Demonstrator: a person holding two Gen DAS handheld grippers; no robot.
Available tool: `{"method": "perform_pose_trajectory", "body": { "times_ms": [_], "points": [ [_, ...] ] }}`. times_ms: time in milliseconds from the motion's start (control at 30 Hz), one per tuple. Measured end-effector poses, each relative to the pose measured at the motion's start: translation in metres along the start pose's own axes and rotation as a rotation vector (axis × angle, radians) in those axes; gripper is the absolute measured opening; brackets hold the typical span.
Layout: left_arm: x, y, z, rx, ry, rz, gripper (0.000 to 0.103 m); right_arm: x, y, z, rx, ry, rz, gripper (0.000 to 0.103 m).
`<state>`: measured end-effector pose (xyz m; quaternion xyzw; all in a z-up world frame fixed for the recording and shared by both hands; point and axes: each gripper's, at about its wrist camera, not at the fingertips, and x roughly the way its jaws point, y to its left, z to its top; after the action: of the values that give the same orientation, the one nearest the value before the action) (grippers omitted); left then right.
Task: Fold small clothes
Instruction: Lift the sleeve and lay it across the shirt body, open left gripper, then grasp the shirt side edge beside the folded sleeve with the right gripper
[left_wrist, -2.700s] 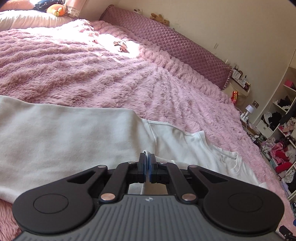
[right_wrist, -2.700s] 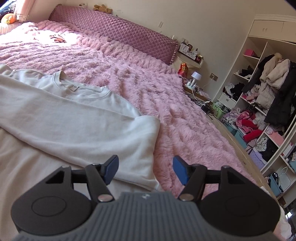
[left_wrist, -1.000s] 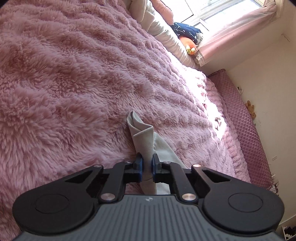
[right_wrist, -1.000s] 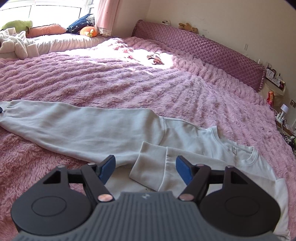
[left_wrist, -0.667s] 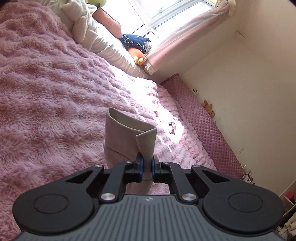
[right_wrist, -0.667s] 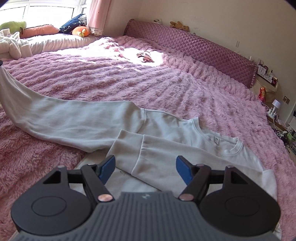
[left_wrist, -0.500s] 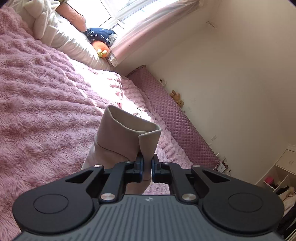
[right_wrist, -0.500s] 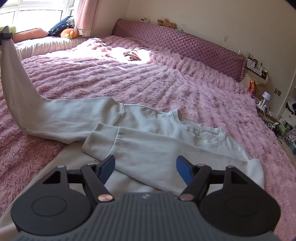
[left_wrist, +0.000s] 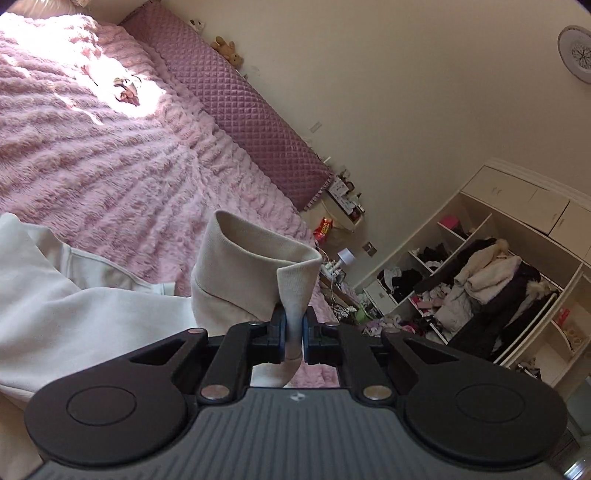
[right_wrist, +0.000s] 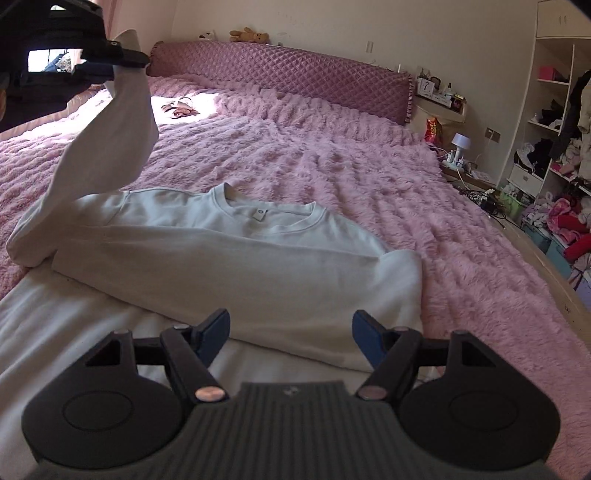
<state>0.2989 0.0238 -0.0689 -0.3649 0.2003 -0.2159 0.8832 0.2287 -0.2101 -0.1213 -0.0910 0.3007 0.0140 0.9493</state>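
A white long-sleeved sweatshirt lies face up on the pink fluffy bed cover, its right sleeve folded across the chest. My left gripper is shut on the cuff of the left sleeve and holds it high in the air. It also shows in the right wrist view at the upper left, with the sleeve hanging down from it to the shoulder. My right gripper is open and empty, just above the sweatshirt's lower body.
A quilted purple headboard cushion runs along the far wall. A small dark item lies in the sunlit patch of the bed. Open white shelves full of clothes stand on the right, past the bed's edge.
My left gripper has lifted the sleeve cuff off the bed and swung it up and to the right, over the shirt. My right gripper stayed open and shifted right along the shirt.
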Motion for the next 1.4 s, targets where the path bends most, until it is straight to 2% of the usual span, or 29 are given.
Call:
{"method": "perform_pose_trajectory", "body": {
  "times_ms": [100, 233, 333, 433, 500, 567, 667, 700, 733, 767, 800, 900, 1033, 1100, 1133, 1167, 1200, 1267, 1400],
  "points": [
    [0.041, -0.008, -0.050, 0.031, 0.104, -0.024, 0.008, -0.001, -0.020, -0.014, 0.022, 0.024, -0.016, 0.069],
    [0.093, -0.012, -0.117, 0.118, 0.253, 0.048, 0.008, 0.001, -0.047, -0.037, 0.052, 0.065, -0.041, 0.069],
    [0.112, -0.009, -0.153, 0.169, 0.357, 0.115, 0.014, 0.003, -0.065, -0.049, 0.082, 0.087, -0.065, 0.069],
    [0.113, -0.006, -0.164, 0.126, 0.404, 0.116, 0.022, 0.005, -0.080, -0.056, 0.106, 0.094, -0.095, 0.069],
    [0.105, -0.008, -0.160, 0.070, 0.414, 0.065, 0.023, 0.006, -0.089, -0.058, 0.127, 0.097, -0.109, 0.069],
    [0.089, -0.009, -0.144, -0.011, 0.415, -0.022, 0.023, 0.009, -0.099, -0.056, 0.163, 0.086, -0.124, 0.069],
    [0.061, -0.011, -0.118, 0.047, 0.382, -0.031, 0.023, 0.018, -0.113, -0.044, 0.235, 0.036, -0.084, 0.069],
    [0.049, -0.007, -0.107, 0.075, 0.369, -0.019, 0.023, 0.025, -0.117, -0.036, 0.267, 0.028, -0.050, 0.063],
    [0.038, -0.003, -0.095, 0.103, 0.358, 0.010, 0.024, 0.032, -0.120, -0.029, 0.299, 0.022, -0.015, 0.058],
    [0.030, 0.003, -0.086, 0.125, 0.346, 0.039, 0.024, 0.040, -0.122, -0.021, 0.327, 0.016, 0.026, 0.047],
    [0.020, 0.009, -0.076, 0.158, 0.332, 0.076, 0.025, 0.047, -0.123, -0.015, 0.351, 0.014, 0.056, 0.040],
    [-0.010, 0.027, -0.047, 0.275, 0.294, 0.209, 0.025, 0.075, -0.116, 0.004, 0.382, 0.017, 0.100, 0.040],
    [-0.046, 0.056, -0.024, 0.364, 0.264, 0.348, 0.026, 0.109, -0.103, 0.019, 0.400, 0.057, 0.127, 0.042],
    [-0.060, 0.069, -0.019, 0.414, 0.262, 0.402, 0.026, 0.126, -0.097, 0.023, 0.403, 0.085, 0.140, 0.053],
    [-0.066, 0.075, -0.018, 0.441, 0.265, 0.426, 0.027, 0.135, -0.095, 0.024, 0.406, 0.103, 0.136, 0.053],
    [-0.069, 0.080, -0.018, 0.459, 0.271, 0.450, 0.027, 0.143, -0.093, 0.024, 0.409, 0.123, 0.130, 0.043],
    [-0.071, 0.084, -0.019, 0.476, 0.280, 0.464, 0.027, 0.149, -0.091, 0.025, 0.413, 0.144, 0.142, 0.002],
    [-0.076, 0.092, -0.022, 0.532, 0.301, 0.484, 0.027, 0.158, -0.090, 0.023, 0.433, 0.173, 0.164, 0.000],
    [-0.076, 0.096, -0.031, 0.618, 0.349, 0.493, 0.029, 0.148, -0.085, 0.028, 0.395, 0.131, 0.141, 0.000]
  ]
}}
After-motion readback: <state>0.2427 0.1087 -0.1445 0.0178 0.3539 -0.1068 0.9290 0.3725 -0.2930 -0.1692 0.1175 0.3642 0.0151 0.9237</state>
